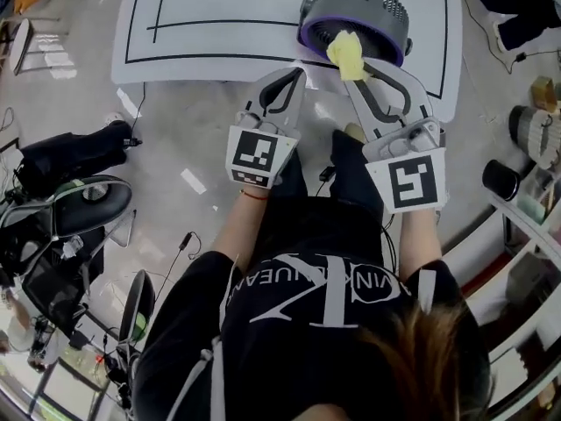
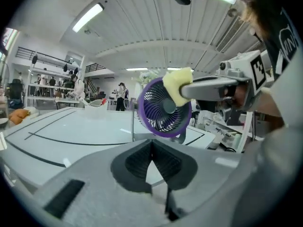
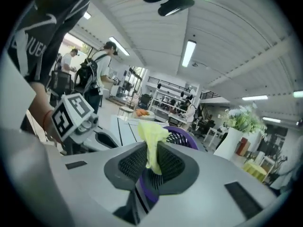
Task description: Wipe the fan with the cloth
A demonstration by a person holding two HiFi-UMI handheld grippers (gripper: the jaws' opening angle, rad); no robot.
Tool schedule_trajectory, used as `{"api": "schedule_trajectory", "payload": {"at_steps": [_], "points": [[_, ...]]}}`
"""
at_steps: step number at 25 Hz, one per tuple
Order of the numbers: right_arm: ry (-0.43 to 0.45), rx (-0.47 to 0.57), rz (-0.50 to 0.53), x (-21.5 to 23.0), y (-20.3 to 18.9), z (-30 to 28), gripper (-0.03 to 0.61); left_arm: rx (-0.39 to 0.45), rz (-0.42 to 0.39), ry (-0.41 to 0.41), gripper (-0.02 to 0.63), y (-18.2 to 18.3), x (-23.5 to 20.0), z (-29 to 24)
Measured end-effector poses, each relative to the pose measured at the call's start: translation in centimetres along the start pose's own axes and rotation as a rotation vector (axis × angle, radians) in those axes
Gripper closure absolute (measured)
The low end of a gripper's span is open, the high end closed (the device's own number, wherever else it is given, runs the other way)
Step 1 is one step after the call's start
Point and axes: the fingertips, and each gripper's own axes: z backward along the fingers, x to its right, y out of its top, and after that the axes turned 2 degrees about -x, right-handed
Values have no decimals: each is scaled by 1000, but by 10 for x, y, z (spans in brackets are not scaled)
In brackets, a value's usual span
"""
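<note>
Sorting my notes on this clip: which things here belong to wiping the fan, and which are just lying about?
Job: fan, yellow cloth, right tongs gripping the cloth, table under the fan.
Lying about: black bag on the floor, potted plant.

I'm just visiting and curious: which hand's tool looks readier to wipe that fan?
Right. The right gripper is shut on the yellow cloth, held up at the purple fan. The left gripper is shut with nothing in it, short of the fan.
</note>
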Motion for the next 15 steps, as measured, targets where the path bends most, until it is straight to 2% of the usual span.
{"api": "schedule_trajectory", "payload": {"at_steps": [2,5,7,10,15], "points": [[-70,-83,100,-2,-5,-12,515,14,-3,3,603,2,-9,11],[-151,-128,340,2,0,-21,515,19,-9,-1,604,1,-9,21],[-184,-157,455,3,-1,-24,514,16,-17,-15,604,-1,-8,23],[-237,-173,515,4,-1,-23,514,17,-20,-43,604,-3,-8,22],[-343,-164,505,11,6,-17,515,40,-30,-86,604,5,-8,16]]}}
